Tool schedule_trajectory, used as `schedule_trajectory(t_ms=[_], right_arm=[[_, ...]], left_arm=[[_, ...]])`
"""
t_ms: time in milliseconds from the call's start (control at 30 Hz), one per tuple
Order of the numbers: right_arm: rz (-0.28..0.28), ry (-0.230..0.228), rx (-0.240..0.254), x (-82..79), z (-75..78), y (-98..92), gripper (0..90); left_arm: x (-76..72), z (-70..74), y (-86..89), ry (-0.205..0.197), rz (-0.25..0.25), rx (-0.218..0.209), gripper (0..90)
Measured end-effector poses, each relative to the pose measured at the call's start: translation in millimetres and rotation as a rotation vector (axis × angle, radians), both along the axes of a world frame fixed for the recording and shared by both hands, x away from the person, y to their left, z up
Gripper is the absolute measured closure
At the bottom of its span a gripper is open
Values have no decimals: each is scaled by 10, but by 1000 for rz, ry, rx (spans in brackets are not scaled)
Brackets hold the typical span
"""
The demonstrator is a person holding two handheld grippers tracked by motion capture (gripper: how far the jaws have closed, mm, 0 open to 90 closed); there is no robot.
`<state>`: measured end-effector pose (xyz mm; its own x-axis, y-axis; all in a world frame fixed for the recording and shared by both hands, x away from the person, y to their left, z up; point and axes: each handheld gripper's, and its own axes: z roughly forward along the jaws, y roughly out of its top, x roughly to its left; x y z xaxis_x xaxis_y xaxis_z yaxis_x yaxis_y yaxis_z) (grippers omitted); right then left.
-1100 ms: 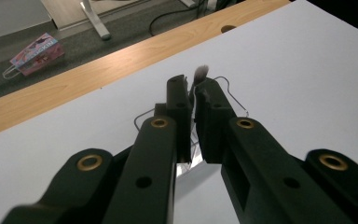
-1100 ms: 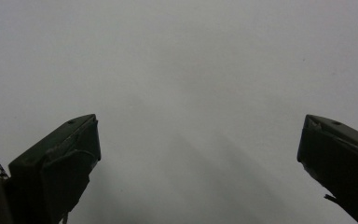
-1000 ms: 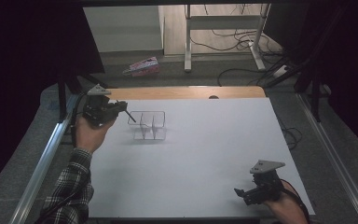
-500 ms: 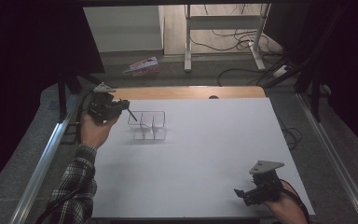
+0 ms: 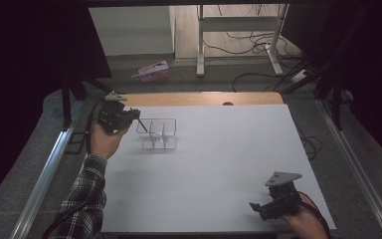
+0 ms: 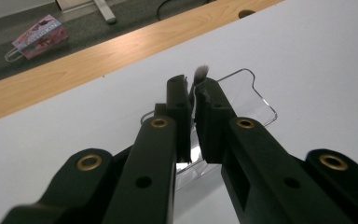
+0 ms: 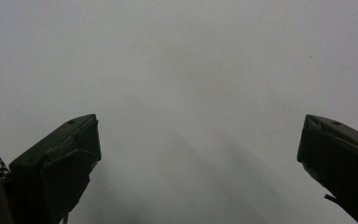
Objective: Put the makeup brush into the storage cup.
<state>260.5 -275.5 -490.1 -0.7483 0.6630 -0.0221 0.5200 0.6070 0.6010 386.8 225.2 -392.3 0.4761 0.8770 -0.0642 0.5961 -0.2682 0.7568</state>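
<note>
White sheeting covers the bench [image 5: 229,169], and at its near right corner the right tongs [image 5: 256,207] lie low in the person's hand, pointing left across the bare surface; in the right gripper view their two black jaws stand wide apart with nothing between them. A grey three-cornered plate sits on top of that gripper. Nearer the left edge a checked sleeve [image 5: 82,199] runs up from the near side to the left hand, which holds the left tongs [image 5: 135,116] over the far left part of the bench. These tongs are clamped together on a thin brush [image 6: 200,74]: in the left gripper view its slim handle passes between the two pads and its soft, blurred tuft sticks out just past the tips. In the high view the dark handle slants down and to the right from the tips toward the clear organiser [image 5: 159,134], a see-through plastic rack with upright dividers that stands on the white sheet just right of the tongs. The brush end hangs at the organiser's left compartment; whether it touches the plastic cannot be told. Beyond the white sheet a strip of bare wood [image 5: 204,98] marks the far edge of the bench, and farther off, on the grey floor, lies a pink patterned bag [image 5: 153,70].
</note>
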Motion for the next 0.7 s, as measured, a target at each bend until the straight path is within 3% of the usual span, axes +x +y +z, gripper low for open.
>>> schedule_trajectory(t_ms=[700], right_arm=[[20, 15, -24, -2, -30, 20, 0]], left_arm=[[71, -291, -88, 39, 6, 10, 851]])
